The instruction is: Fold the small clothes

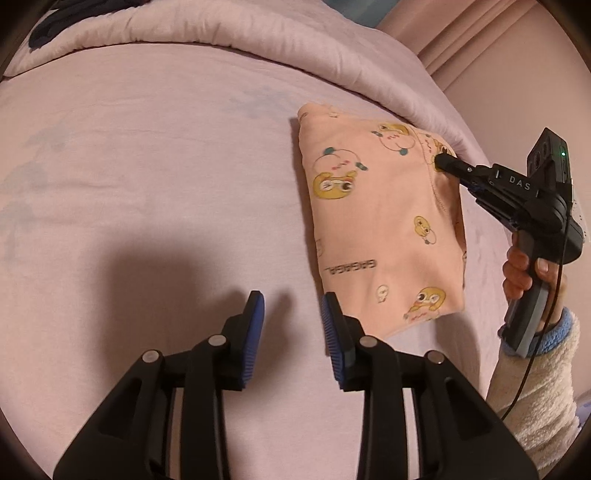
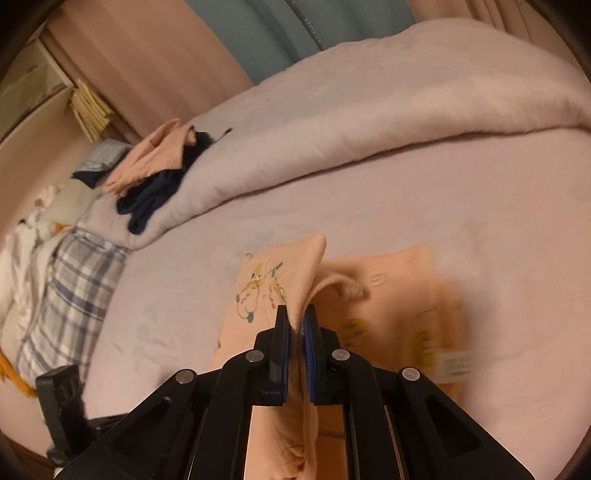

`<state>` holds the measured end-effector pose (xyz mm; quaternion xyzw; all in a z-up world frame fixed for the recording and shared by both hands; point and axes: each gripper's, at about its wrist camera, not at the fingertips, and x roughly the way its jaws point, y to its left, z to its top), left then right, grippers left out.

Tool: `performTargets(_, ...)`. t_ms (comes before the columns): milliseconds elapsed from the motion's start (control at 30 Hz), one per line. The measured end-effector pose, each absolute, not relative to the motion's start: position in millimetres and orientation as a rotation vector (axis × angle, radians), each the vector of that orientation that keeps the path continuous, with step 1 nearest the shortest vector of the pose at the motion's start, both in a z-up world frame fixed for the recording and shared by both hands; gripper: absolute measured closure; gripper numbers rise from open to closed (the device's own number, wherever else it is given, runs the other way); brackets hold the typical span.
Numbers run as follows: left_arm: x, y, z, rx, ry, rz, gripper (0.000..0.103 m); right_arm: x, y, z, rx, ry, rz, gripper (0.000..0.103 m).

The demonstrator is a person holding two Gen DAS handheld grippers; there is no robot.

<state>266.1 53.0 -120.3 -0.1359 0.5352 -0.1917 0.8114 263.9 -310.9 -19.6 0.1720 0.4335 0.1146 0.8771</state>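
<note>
Peach cotton printed with yellow cartoon faces and small rings makes up the folded garment, which lies on the pale lilac bedsheet toward the right side of the left wrist view, just in front of the rolled edge of the duvet. Its word print reads upside down from this side. The left gripper hovers over bare sheet beside the garment's near left corner, its blue-padded fingers spread wide with nothing between them, and it casts a dark shadow on the sheet. The right gripper has its two pads pressed together on a raised ridge of the peach fabric, so the cloth stands up in a peak between them; in the left wrist view its tip meets the garment's far right part, near the duvet. The right hand, in a fluffy cream sleeve with a blue cuff, wraps the handle. Farther up the bed, a heap of peach and dark navy clothes rests on the duvet, with a plaid pillow beside it.
</note>
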Motion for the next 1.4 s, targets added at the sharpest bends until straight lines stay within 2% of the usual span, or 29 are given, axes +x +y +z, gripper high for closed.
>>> performTargets(500, 278.7, 13.9, -118.4, -0.225, 1.167, -0.465, 0.071, 274.7, -347.1, -67.5, 0.332, 1.035, 0.048, 0.093)
performTargets(567, 281.5, 6.1, -114.8, -0.212, 1.156, -0.477, 0.071, 269.5, -349.5, -66.7, 0.326, 1.024, 0.040, 0.086)
performTargets(633, 285.3, -2.4, -112.2, -0.196, 1.145, -0.486, 0.071, 263.4, -348.8, -62.0, 0.268, 1.007, -0.015, 0.070)
performTargets(933, 296.9, -39.9, -107.6, -0.170, 1.068, -0.535, 0.073, 219.8, -317.6, -31.7, 0.093, 0.841, 0.122, 0.070)
performTargets(1067, 303.0, -57.4, -114.4, -0.135, 1.058, -0.524, 0.078, 210.1, -303.2, -44.3, 0.056, 0.876, 0.219, 0.076)
performTargets(1400, 300.6, -73.5, -136.3, 0.018, 1.070, -0.489, 0.078, 201.2, -302.2, -72.8, 0.007, 0.971, 0.208, 0.076)
